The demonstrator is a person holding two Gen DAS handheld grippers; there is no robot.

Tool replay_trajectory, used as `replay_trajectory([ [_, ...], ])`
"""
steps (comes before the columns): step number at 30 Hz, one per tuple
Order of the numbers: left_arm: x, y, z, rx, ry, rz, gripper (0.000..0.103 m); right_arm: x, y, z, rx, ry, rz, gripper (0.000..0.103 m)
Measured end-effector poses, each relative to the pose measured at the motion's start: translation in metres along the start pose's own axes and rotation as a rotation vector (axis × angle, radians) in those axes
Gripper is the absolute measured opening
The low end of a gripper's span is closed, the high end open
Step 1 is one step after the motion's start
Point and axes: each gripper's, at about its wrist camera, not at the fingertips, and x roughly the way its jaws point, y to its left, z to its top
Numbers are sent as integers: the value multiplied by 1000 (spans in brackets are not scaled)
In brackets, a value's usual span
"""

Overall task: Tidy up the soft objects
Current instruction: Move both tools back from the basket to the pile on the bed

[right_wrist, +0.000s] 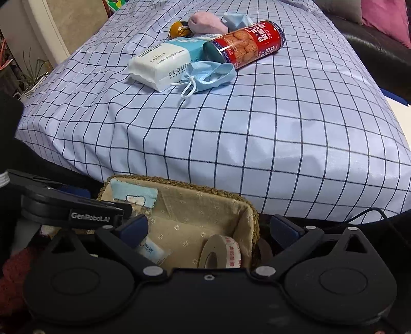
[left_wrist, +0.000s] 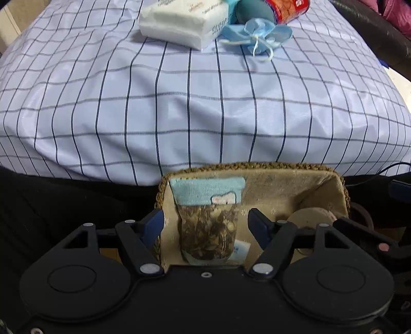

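Note:
A sock (left_wrist: 208,218) with a light blue cuff and brown patterned foot lies against the left inner wall of a fabric-lined woven basket (left_wrist: 282,165). My left gripper (left_wrist: 206,223) hangs over it, open; the sock sits between the fingers with a gap on each side. My right gripper (right_wrist: 210,227) stands open above the same basket (right_wrist: 195,188), with a tape roll (right_wrist: 221,251) below it. The sock's cuff (right_wrist: 136,195) also appears in the right wrist view. On the checked bedspread (right_wrist: 257,141) lie a blue face mask (right_wrist: 208,74), a white tissue pack (right_wrist: 159,64) and a pink soft bundle (right_wrist: 205,21).
A red biscuit can (right_wrist: 246,43) lies on its side by the mask. A second crumpled blue mask (right_wrist: 237,20) and a yellow object (right_wrist: 178,29) sit behind it. A small white packet (right_wrist: 151,251) rests in the basket. A dark sofa (right_wrist: 380,48) borders the right.

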Motion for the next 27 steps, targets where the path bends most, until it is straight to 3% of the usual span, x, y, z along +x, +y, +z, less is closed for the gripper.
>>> replay_trajectory([
  [7,-11,3,23,12,-79,1,70,2,-15,23,32,-52,-27,102],
  [11,-14,7,45,24,-136,23,78,4,-26,43,48,-98,-61,102],
  [19,-12,20,90,39,-258,53,79,20,-42,80,115,-133,-90,102],
  [27,9,40,119,69,-292,67,79,36,-31,109,127,-171,-105,101],
])
